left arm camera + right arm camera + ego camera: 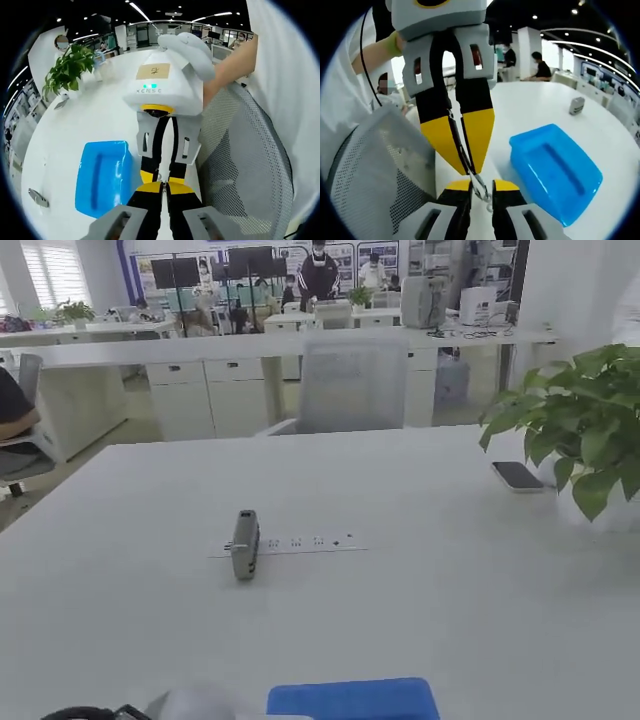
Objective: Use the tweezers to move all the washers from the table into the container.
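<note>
My two grippers meet tip to tip above the near edge of the white table (420,590). In the right gripper view, the left gripper (470,167) comes down from above, jaws shut on thin metal tweezers (460,142). The tweezers' lower end reaches between the right gripper's (481,186) own jaws, which stand a narrow gap apart; whether they pinch it is unclear. In the left gripper view, the left gripper (165,186) faces the right gripper (161,176). A blue rectangular container (555,175) (102,175) (352,700) sits on the table beside them.
A mesh chair back (240,165) (375,165) is close beside the grippers. On the table lie a power strip with a grey adapter (245,543) and a phone (517,476), next to a leafy plant (585,430). Another chair (350,380) stands at the far side.
</note>
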